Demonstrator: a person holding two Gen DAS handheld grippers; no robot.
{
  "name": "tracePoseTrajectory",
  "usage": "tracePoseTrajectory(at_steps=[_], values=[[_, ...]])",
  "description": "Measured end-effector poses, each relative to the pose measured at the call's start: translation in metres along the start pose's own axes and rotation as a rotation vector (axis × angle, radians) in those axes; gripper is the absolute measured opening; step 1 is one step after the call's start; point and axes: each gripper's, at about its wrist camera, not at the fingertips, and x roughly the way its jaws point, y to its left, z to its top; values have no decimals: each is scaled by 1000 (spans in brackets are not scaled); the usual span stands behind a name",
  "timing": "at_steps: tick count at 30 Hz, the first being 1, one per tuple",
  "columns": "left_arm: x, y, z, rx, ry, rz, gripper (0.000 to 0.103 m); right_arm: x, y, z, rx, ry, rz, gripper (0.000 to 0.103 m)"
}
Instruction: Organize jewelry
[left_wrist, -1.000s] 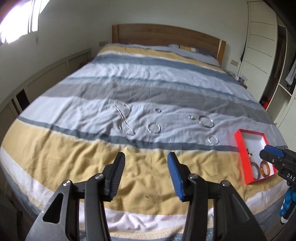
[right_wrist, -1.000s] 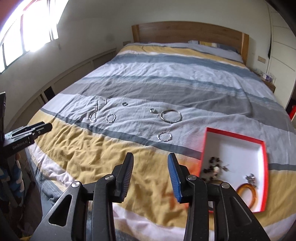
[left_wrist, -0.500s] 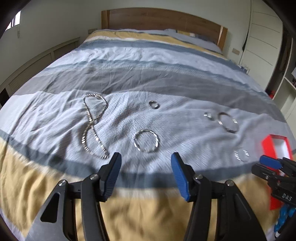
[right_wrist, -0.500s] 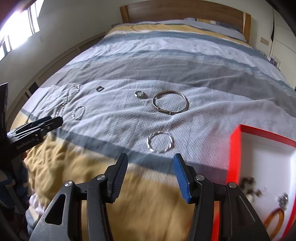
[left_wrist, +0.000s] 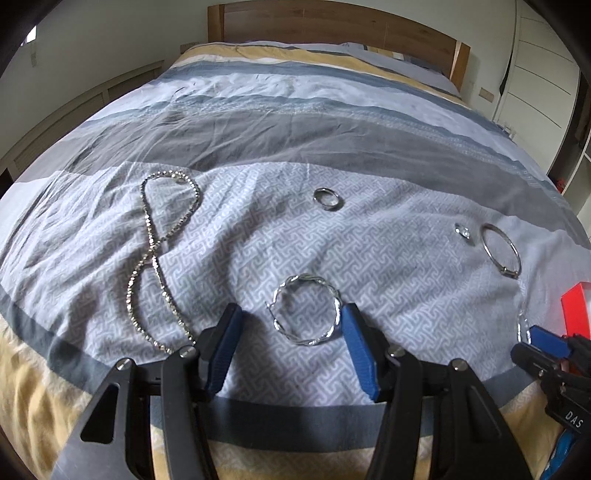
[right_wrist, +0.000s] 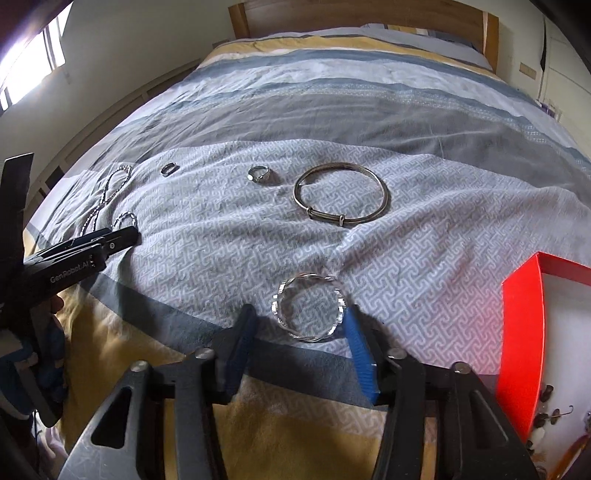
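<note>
On the bedspread (right_wrist: 424, 258), the bangle (right_wrist: 341, 195) lies behind a twisted hoop (right_wrist: 308, 308).

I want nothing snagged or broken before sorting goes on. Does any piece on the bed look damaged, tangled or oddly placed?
Nothing looks broken. The chain necklace lies crossed over itself in a figure-eight, so it may tangle when lifted. The twisted hoop earring before the left gripper has its clasp end standing open. The rest lie flat and apart on the duvet.

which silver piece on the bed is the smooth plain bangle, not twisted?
The large bangle, far side of the right gripper. Smooth band with wire wraps; both hoops are twisted.
</note>
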Motion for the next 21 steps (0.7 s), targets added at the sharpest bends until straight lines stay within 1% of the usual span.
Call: tracePoseTrajectory(at_steps=[3, 4, 5, 7, 16, 21], values=[[1, 0, 2, -1, -3, -5, 53, -1, -1, 0, 5, -10, 12, 39], [0, 1, 1, -3, -7, -9, 51, -2, -1, 0, 4, -12, 15, 39], [-1, 1, 1, -2, -11, -13, 45, -3, -1, 0, 5, -14, 21, 39], [-4, 0, 0, 4, -19, -22, 39, -7, -2, -1, 10, -20, 31, 39], [-25, -8, -8, 14, -34, -47, 39, -30, 2, -5, 12, -49, 72, 39], [-50, -23, -16, 31, -43, -68, 39, -55, 4, -9, 8, -79, 92, 39]])
